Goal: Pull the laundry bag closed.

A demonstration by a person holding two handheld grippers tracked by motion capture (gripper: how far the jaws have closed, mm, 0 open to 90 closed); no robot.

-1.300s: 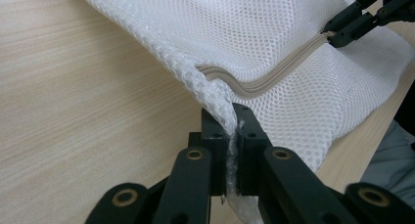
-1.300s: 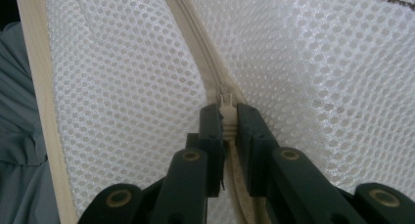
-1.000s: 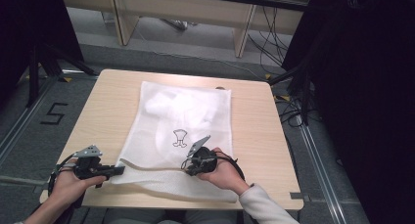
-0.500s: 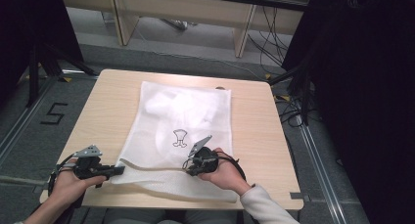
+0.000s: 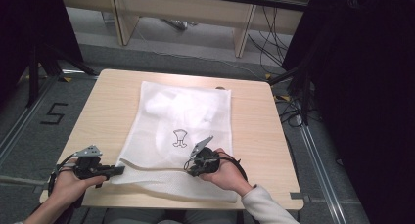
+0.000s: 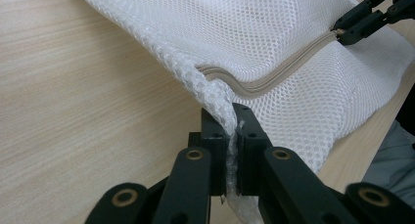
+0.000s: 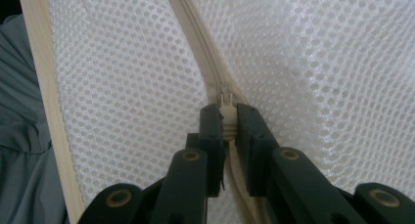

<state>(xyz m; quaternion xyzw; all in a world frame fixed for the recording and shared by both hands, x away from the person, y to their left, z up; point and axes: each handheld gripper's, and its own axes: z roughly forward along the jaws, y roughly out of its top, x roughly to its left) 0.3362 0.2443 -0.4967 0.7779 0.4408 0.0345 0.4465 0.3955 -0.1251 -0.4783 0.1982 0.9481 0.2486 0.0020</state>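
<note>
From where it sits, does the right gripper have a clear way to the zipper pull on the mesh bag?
Yes, apparently: the right gripper is already shut on the zipper pull of the mesh bag, nothing between.

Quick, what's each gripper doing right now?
Left gripper: shut on the white mesh laundry bag's corner.
Right gripper: shut on the bag's cream zipper pull.

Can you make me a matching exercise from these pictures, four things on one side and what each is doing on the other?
1. left gripper
2. right gripper
3. mesh bag
4. zipper

a. lies flat on the wooden table
b. clamps the bag's corner edge
c. pinches the zipper pull
d. runs beige across the mesh

Pairs: 1-b, 2-c, 3-a, 4-d
</note>
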